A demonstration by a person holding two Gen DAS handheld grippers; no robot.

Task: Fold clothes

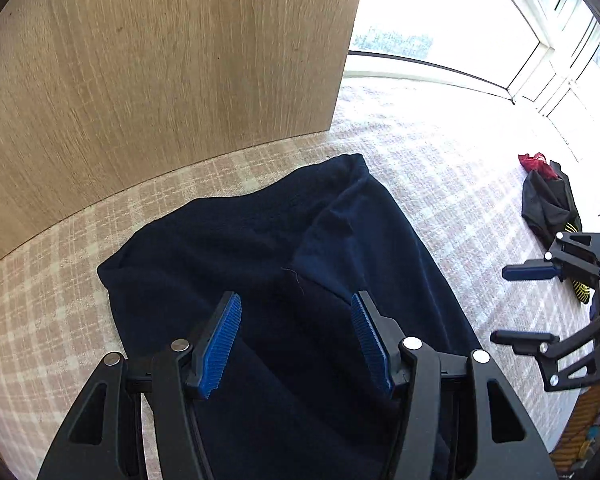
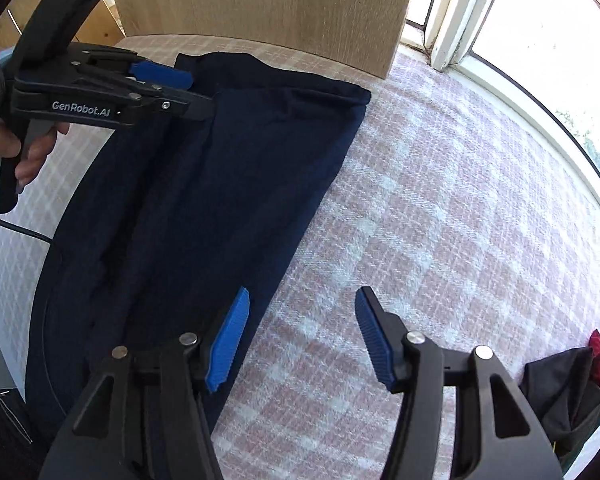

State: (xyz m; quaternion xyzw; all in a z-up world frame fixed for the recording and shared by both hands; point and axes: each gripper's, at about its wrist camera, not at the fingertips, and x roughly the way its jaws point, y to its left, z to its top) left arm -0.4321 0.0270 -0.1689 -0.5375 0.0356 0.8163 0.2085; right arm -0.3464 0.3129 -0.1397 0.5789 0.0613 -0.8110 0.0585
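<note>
A dark navy garment [image 1: 260,240] lies folded lengthwise on a pink plaid cover [image 1: 440,168]. My left gripper [image 1: 296,296] hovers open above its middle, with nothing pinched between the blue pads. In the right wrist view the same garment [image 2: 188,200] runs up the left side. My right gripper [image 2: 304,290] stands open over the garment's right edge and the plaid cover [image 2: 440,200], holding nothing. The right gripper [image 1: 499,304] also shows at the right edge of the left wrist view, open. A hand [image 2: 28,152] holds the left gripper [image 2: 200,92] over the garment's far end.
A wooden panel [image 1: 160,60] rises behind the garment. A heap of black and red clothes [image 1: 546,200] lies to the right, also seen low right as a dark pile [image 2: 568,392]. A bright window [image 2: 540,40] bounds the far side.
</note>
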